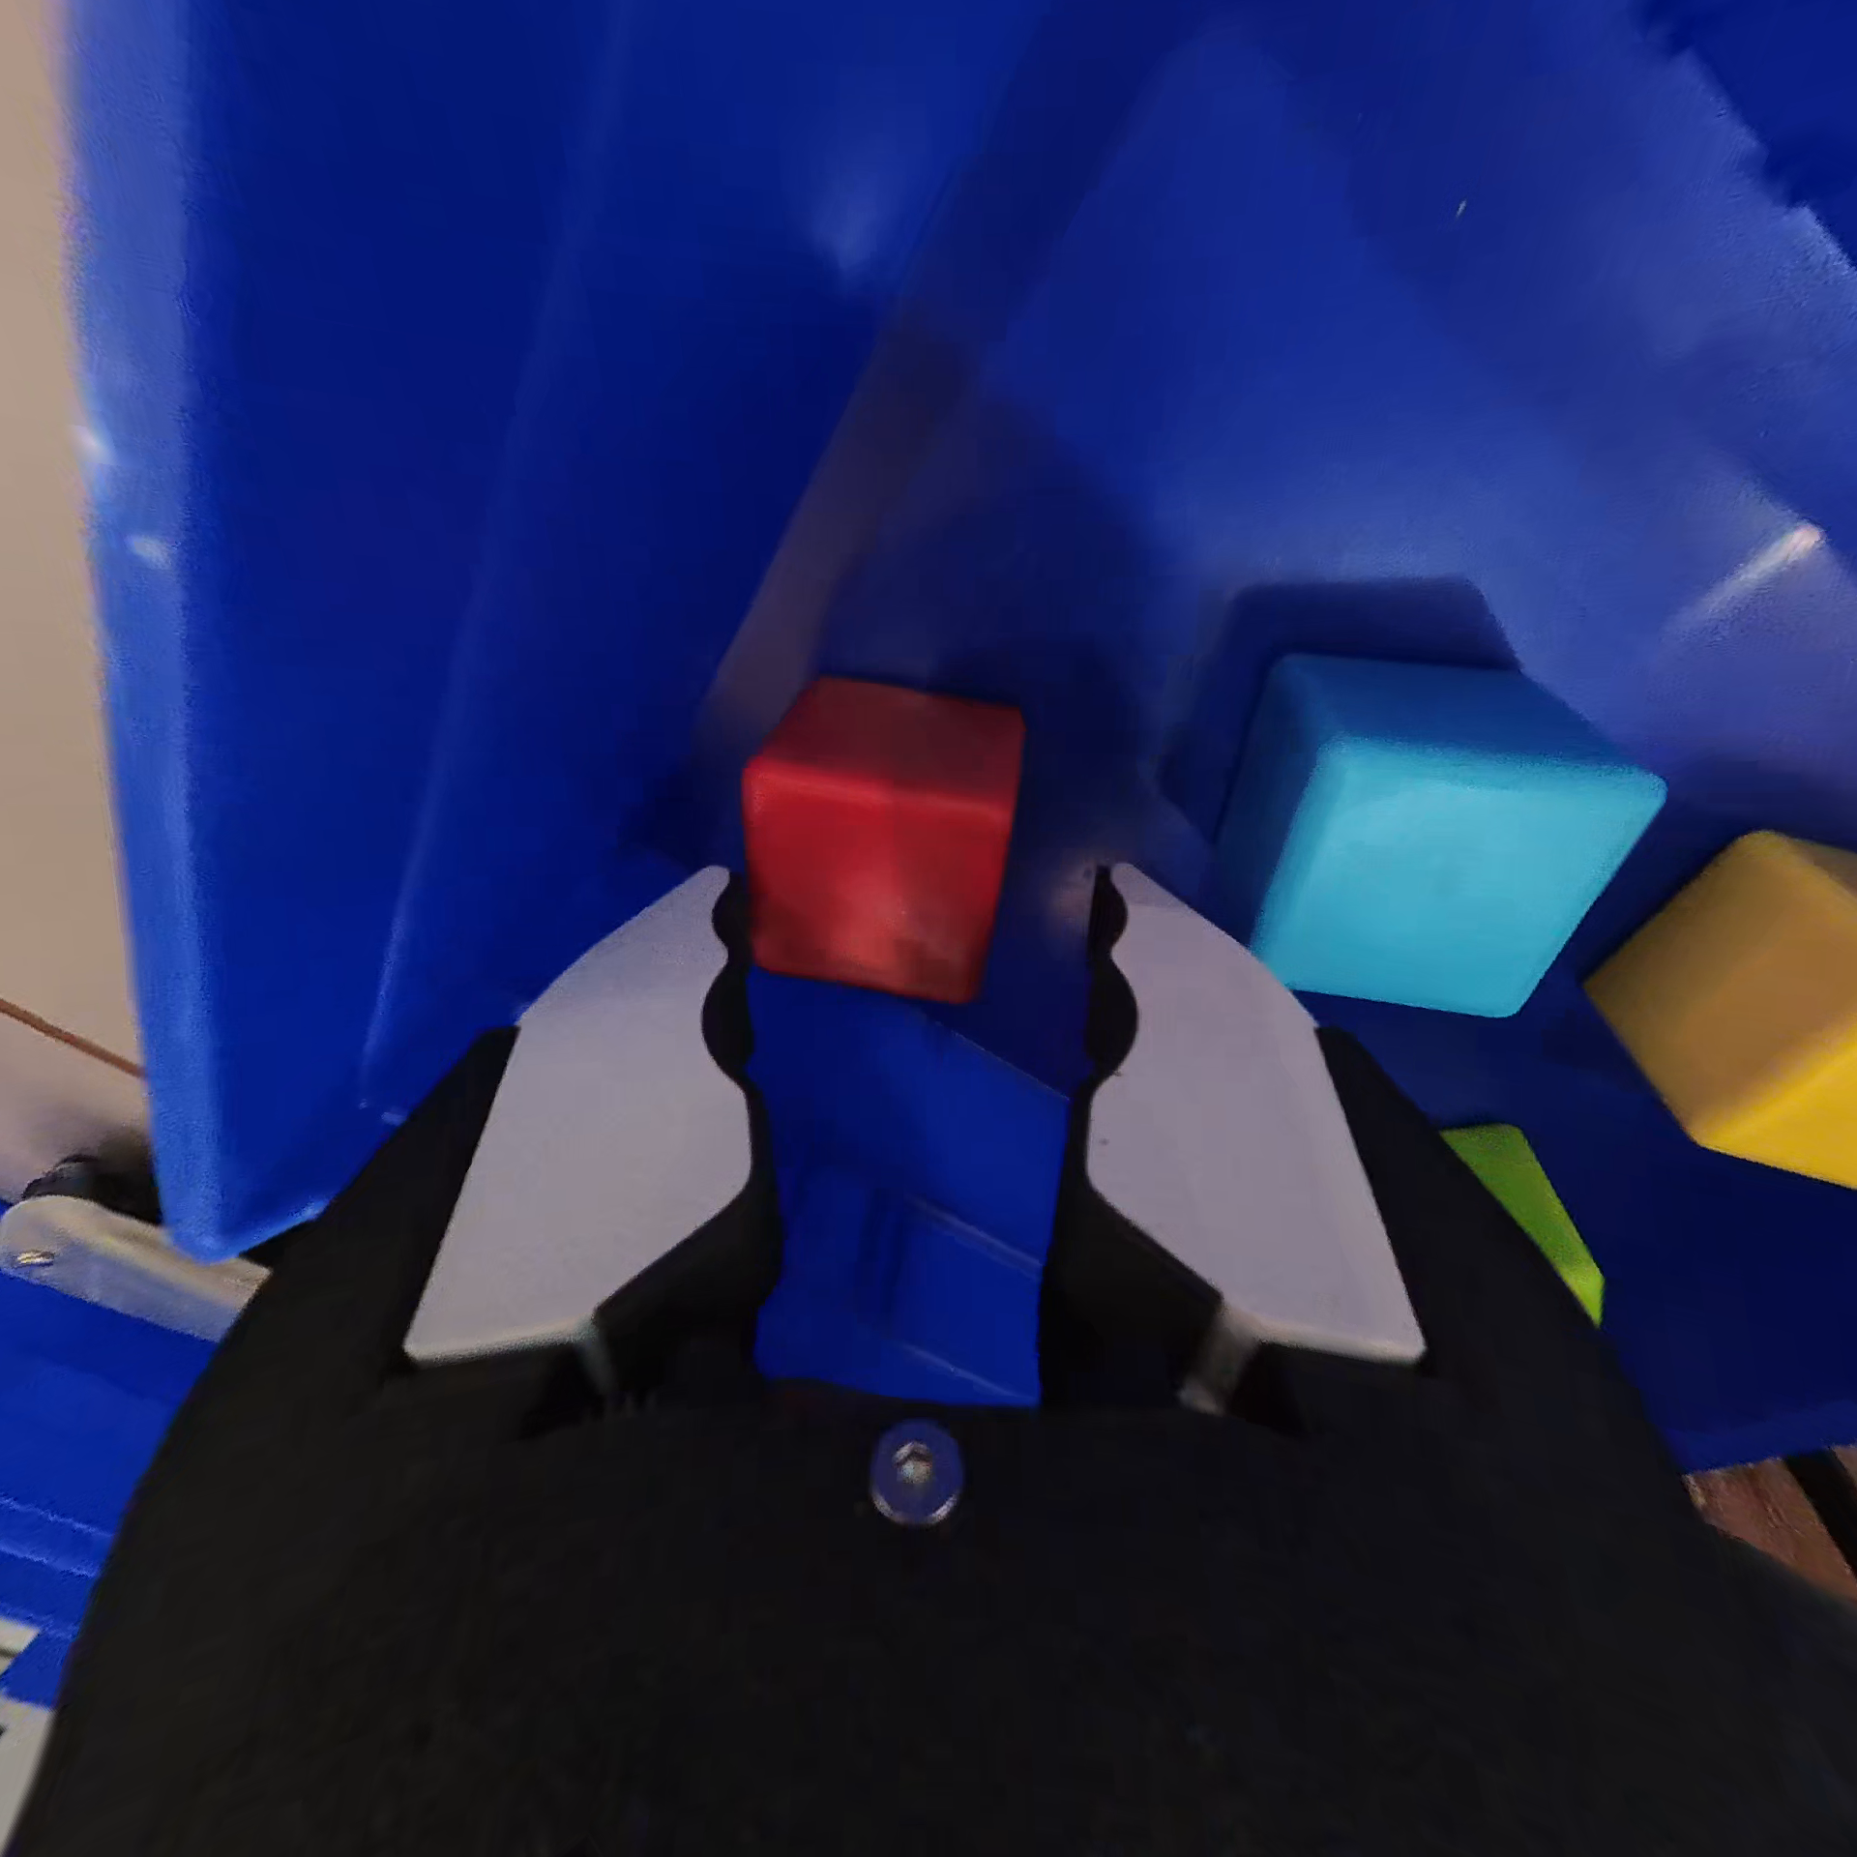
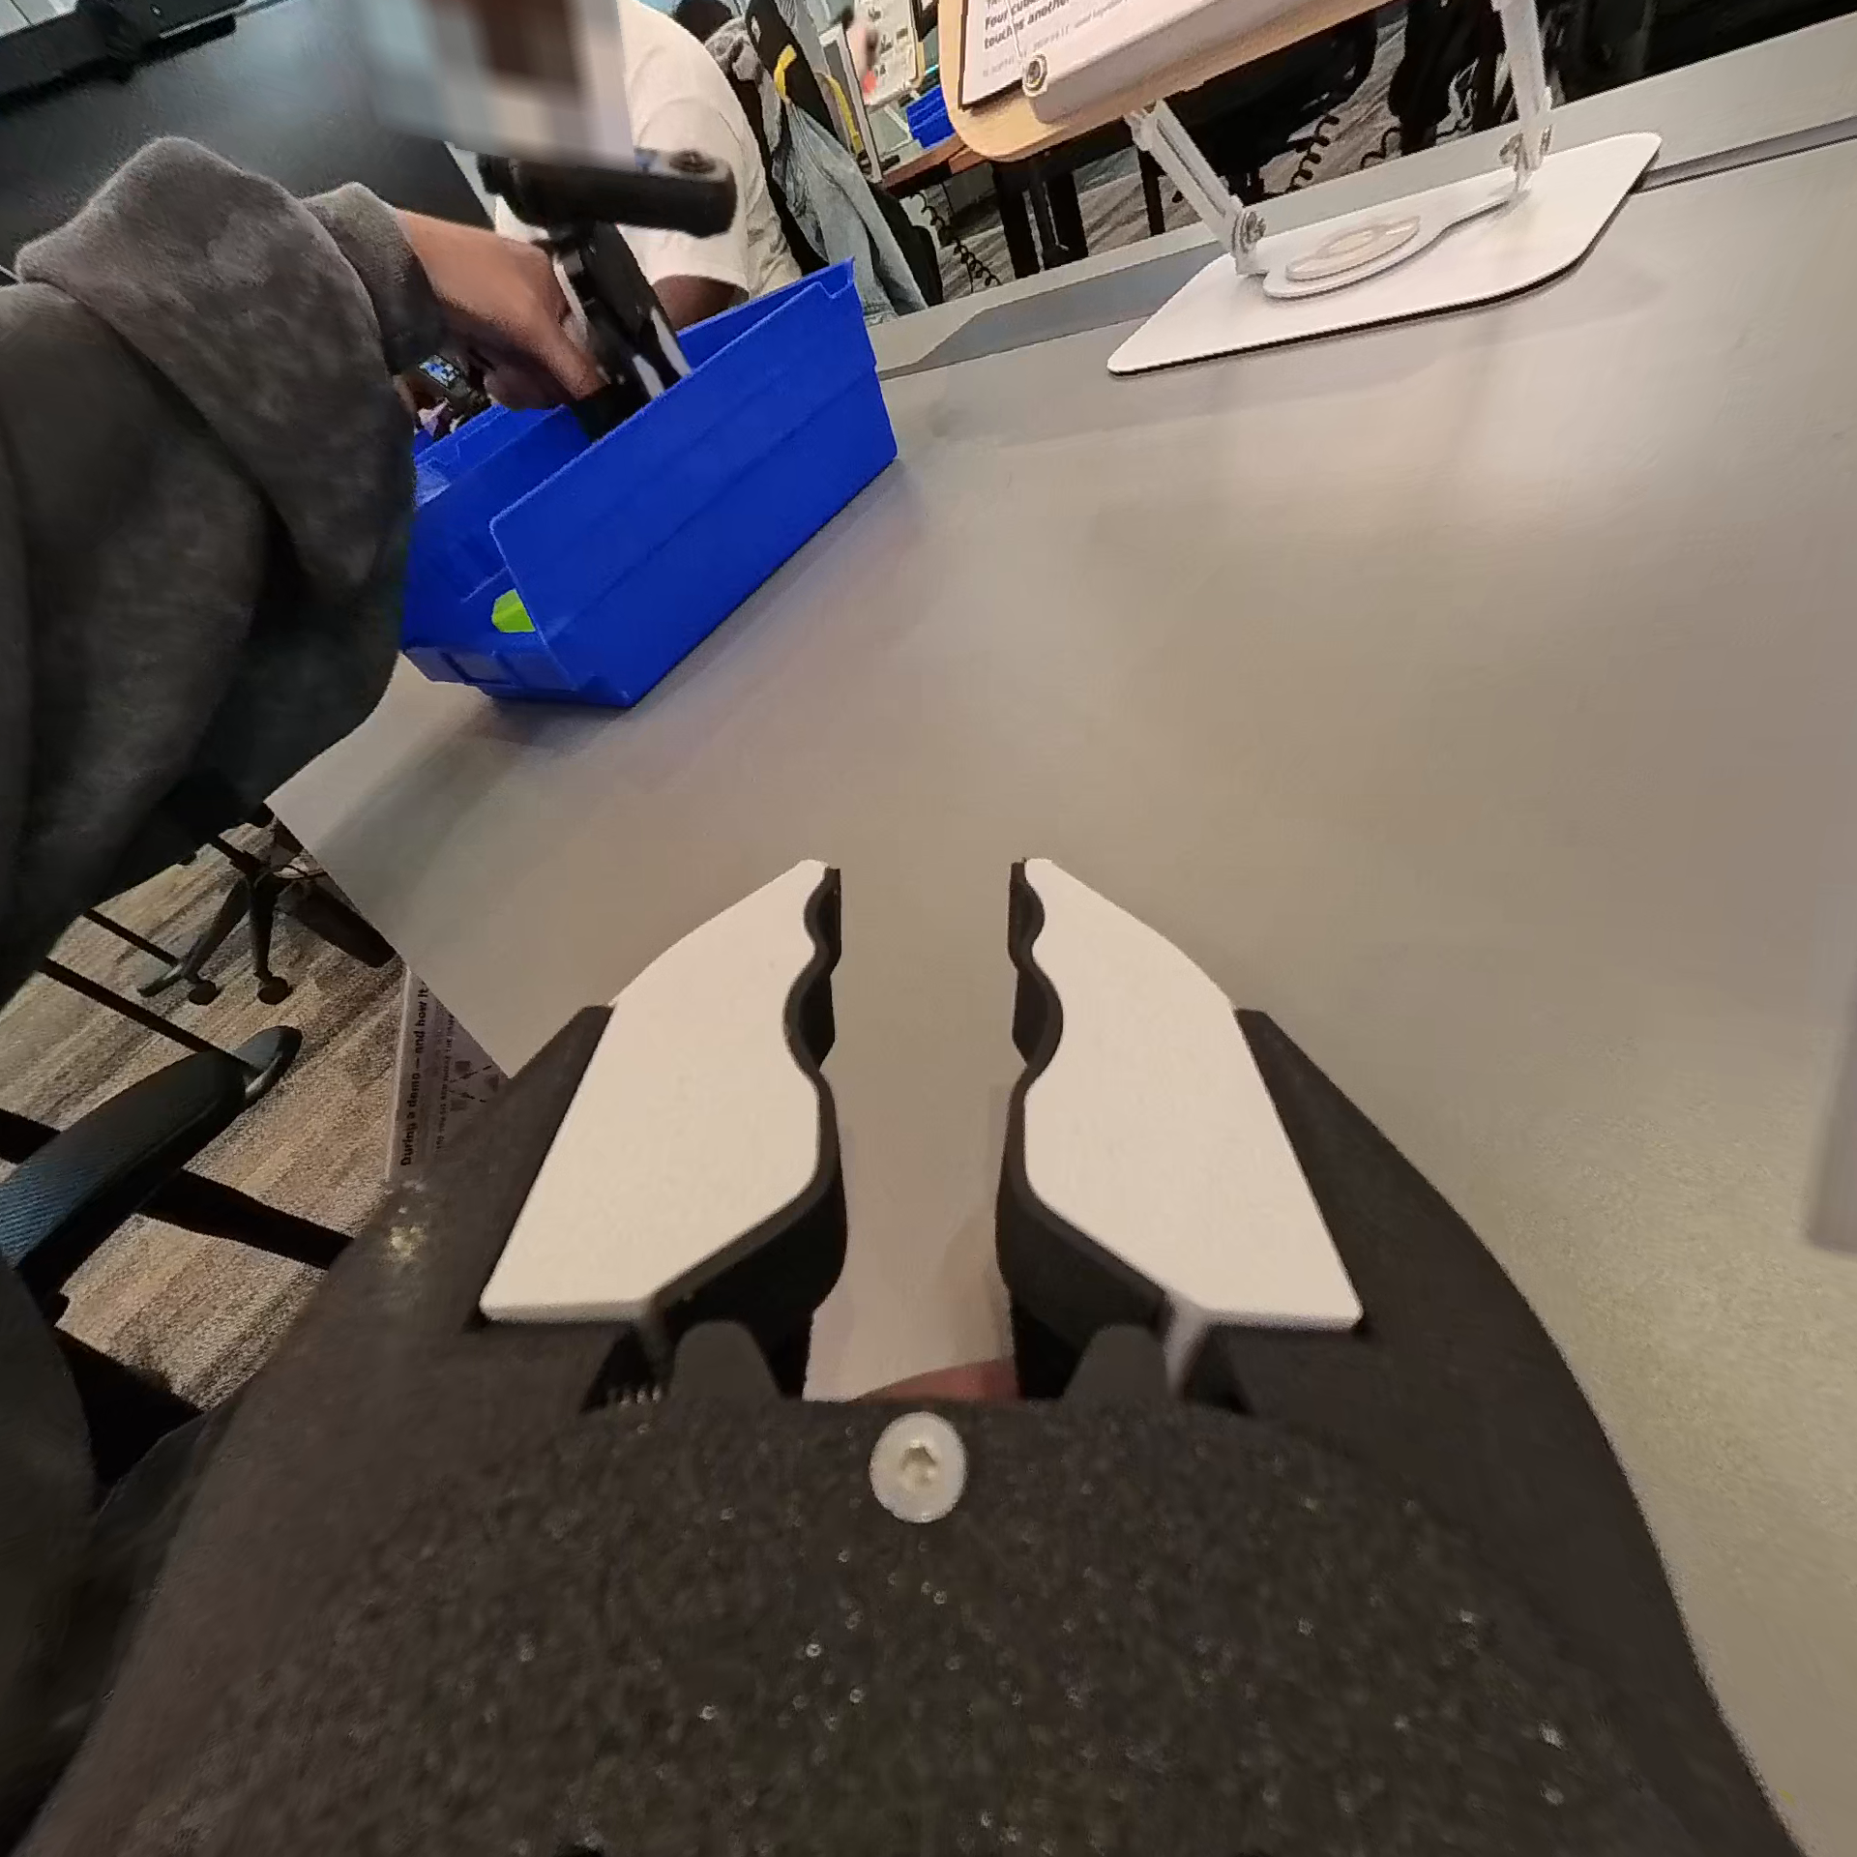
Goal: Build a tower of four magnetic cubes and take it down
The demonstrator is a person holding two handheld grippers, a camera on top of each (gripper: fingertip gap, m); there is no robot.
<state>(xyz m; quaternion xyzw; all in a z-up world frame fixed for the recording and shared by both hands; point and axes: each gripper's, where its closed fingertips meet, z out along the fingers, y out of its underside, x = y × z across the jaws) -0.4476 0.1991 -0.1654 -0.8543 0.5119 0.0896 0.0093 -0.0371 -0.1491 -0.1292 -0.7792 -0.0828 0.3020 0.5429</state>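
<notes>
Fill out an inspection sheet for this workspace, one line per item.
Surface: grey table, bare in front of the right hand-held gripper.
Job's things: red cube, light blue cube, yellow cube and green cube, all apart inside the blue bin; no tower yet.
Clutter: white stand at the table's far side.
Grippers: left hand-held gripper open, reaching into the bin, its tips just short of the red cube; right hand-held gripper open, empty, over the table.
Cables: nothing seen on the table.
Surroundings: grey sleeve, seated person in white, chair, carpet.
</notes>
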